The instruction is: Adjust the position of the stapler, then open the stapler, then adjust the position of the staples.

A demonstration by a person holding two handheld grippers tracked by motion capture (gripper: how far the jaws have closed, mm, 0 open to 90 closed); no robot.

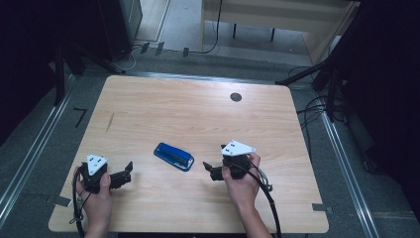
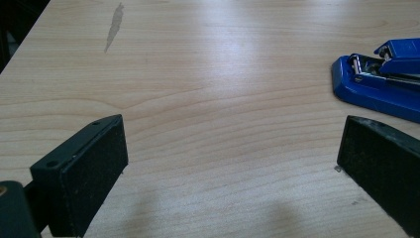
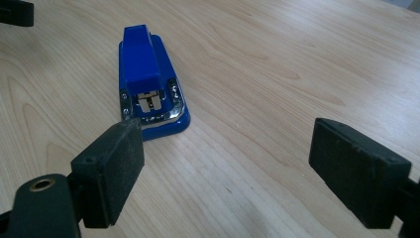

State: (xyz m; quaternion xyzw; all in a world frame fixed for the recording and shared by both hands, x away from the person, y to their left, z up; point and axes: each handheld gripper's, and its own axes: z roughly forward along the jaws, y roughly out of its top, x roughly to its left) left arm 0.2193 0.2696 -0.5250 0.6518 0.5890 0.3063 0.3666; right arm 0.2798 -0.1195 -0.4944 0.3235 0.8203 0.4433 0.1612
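A blue stapler lies flat on the wooden table, a little in front of its middle. My left gripper rests near the front left, held in a hand, jaws pointing right toward the stapler and apart from it. In the left gripper view it is open over bare wood, with the stapler at the upper right. My right gripper sits just right of the stapler, pointing left. In the right gripper view it is open with nothing in it; the stapler's metal end faces the left pad.
A dark round cable hole sits near the table's far edge. A grey smear marks the left side of the wood. Tripod legs and cables stand on the floor around the table. The left gripper's jaw tip appears beyond the stapler.
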